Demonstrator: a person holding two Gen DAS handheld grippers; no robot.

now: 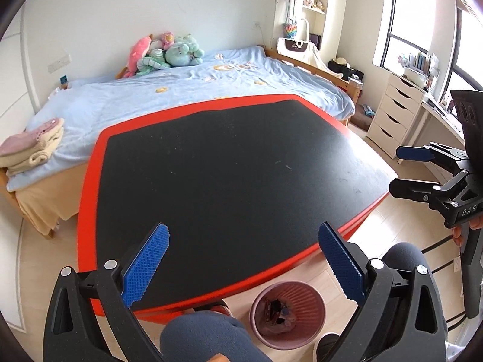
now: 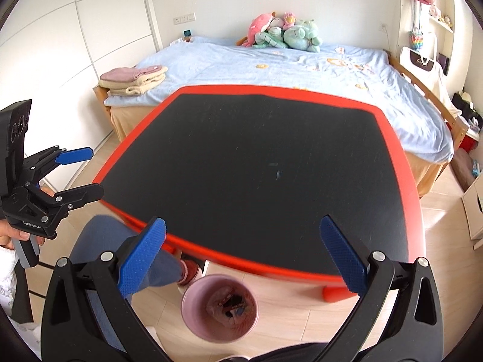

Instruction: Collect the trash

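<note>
A pink ribbed waste bin (image 1: pixel 288 313) stands on the wood floor by the near edge of a low table (image 1: pixel 226 166) with a black top and red rim. Dark scraps and wrappers lie inside the bin (image 2: pixel 220 307). My left gripper (image 1: pixel 243 241) is open and holds nothing, hovering over the table's near edge. The right gripper (image 2: pixel 241 229) is also open and holds nothing, above the table (image 2: pixel 256 150) edge and the bin. Each wrist view shows the other gripper off to the side, open: the right gripper (image 1: pixel 398 170) and the left gripper (image 2: pixel 92 172).
A person's knees (image 1: pixel 205 335) and a red shoe (image 2: pixel 190 271) sit close to the bin. Behind the table is a bed (image 1: pixel 181 90) with plush toys (image 1: pixel 163 52) and folded blankets (image 2: pixel 132 80). White drawers (image 1: pixel 395 108) stand at the right wall.
</note>
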